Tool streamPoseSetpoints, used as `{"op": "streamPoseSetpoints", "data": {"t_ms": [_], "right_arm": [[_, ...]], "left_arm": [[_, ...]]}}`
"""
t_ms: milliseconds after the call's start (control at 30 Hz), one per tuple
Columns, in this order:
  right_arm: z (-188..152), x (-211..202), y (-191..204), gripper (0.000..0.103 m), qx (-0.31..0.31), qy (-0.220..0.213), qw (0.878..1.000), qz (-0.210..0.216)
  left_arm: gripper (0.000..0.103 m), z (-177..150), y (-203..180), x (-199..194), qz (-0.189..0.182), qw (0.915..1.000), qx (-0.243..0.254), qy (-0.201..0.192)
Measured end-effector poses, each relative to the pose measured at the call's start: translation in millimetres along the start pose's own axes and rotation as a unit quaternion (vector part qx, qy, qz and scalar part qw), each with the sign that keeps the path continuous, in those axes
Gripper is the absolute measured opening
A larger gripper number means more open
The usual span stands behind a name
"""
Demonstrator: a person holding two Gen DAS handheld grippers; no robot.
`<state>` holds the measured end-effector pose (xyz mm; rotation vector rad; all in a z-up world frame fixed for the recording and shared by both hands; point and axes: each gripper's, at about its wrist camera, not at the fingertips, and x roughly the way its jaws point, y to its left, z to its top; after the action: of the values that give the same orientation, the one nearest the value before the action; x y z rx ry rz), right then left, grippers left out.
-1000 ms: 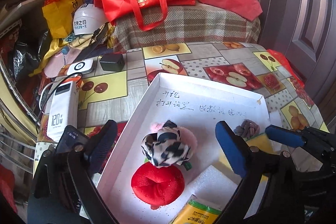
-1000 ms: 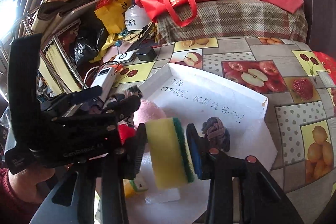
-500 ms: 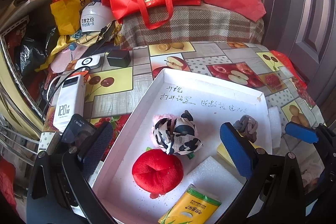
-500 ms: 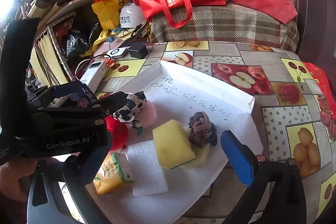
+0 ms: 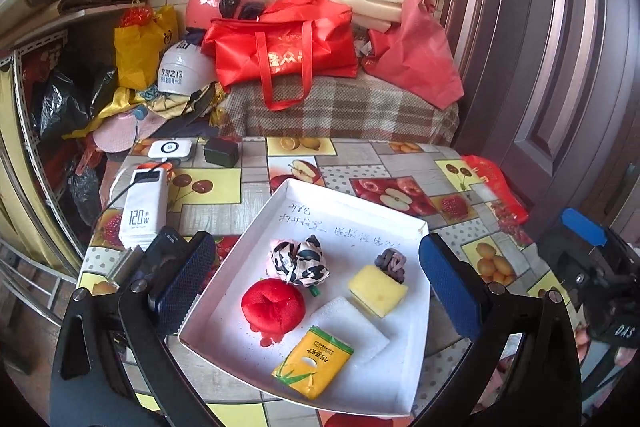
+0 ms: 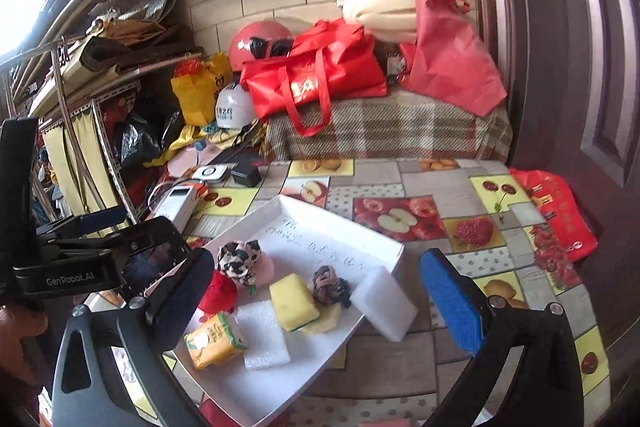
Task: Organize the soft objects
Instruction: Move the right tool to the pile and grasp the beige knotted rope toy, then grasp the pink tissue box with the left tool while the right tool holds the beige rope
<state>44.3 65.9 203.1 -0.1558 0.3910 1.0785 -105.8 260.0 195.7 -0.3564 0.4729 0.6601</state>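
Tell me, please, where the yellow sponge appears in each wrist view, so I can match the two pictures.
Left wrist view: the yellow sponge lies right of centre in the white tray, just below the knotted grey rope ball.
Right wrist view: the sponge sits lower centre, left of the rope ball.
Shared landmark: the handwriting on the tray floor.

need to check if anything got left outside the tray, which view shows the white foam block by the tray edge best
The right wrist view shows it best: the white rectangular foam block lies in full sight on the tablecloth, against the outer rim of the white shallow tray. In the left wrist view it is hidden behind the blue tong finger.
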Motion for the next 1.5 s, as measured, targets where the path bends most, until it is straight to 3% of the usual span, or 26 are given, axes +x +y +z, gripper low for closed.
{"op": "streamPoseSetpoints", "data": {"t_ms": [133,300,433,533,633,733,833,967,1033,1100,1167,1333,1500], "right_arm": [[20.8,-69.1,-40.2,0.103,0.025,-0.097,0.994,-0.045],[8.1,-121.7,-113.1,0.103,0.118,-0.139,0.982,-0.048],[-34.5,-114.8,-147.8,0.103,0.139,-0.052,0.985,-0.093],[-80.1,-85.4,-150.1,0.103,0.088,0.059,0.990,-0.096],[-127.0,-57.1,-138.4,0.103,0.021,0.156,0.984,-0.079],[-160.0,-43.2,-123.6,0.102,-0.049,0.206,0.976,-0.058],[-181.0,-33.1,-116.9,0.102,-0.092,0.232,0.968,-0.036],[-193.5,-12.1,-113.7,0.101,-0.105,0.252,0.962,0.006],[-194.1,-4.7,-110.4,0.095,-0.115,0.249,0.961,0.021],[-196.4,-0.6,-106.4,0.085,-0.127,0.249,0.960,0.032],[-201.1,5.0,-106.5,0.046,-0.138,0.265,0.953,0.041],[-204.4,-14.3,-128.9,0.041,-0.101,0.265,0.958,0.051],[-204.1,-36.5,-162.9,0.041,-0.049,0.260,0.964,0.032]], "left_arm": [[0.103,8.4,-17.8,-38.3,-0.025,0.9986,0.022,-0.040],[0.102,-1.3,-49.3,-44.2,-0.074,0.9954,0.054,-0.026],[0.102,-32.0,-83.3,-23.6,-0.123,0.9884,0.083,0.033],[0.102,-70.0,-104.3,1.4,-0.137,0.9802,0.092,0.108],[0.102,-108.3,-119.5,18.3,-0.146,0.9705,0.089,0.170],[0.102,-136.0,-132.8,24.1,-0.145,0.9627,0.100,0.205],[0.102,-152.0,-140.0,23.7,-0.145,0.9591,0.098,0.223],[0.102,-161.1,-145.2,29.0,-0.136,0.9572,0.083,0.242],[0.102,-163.4,-148.9,32.4,-0.128,0.9575,0.080,0.246],[0.102,-166.3,-154.0,37.6,-0.121,0.9575,0.079,0.249],[0.102,-169.6,-160.3,45.3,-0.117,0.9560,0.080,0.257],[0.102,-176.3,-185.7,64.9,-0.126,0.9523,0.075,0.268],[0.094,-183.0,-207.1,91.2,-0.087,0.9551,0.071,0.274]]}}
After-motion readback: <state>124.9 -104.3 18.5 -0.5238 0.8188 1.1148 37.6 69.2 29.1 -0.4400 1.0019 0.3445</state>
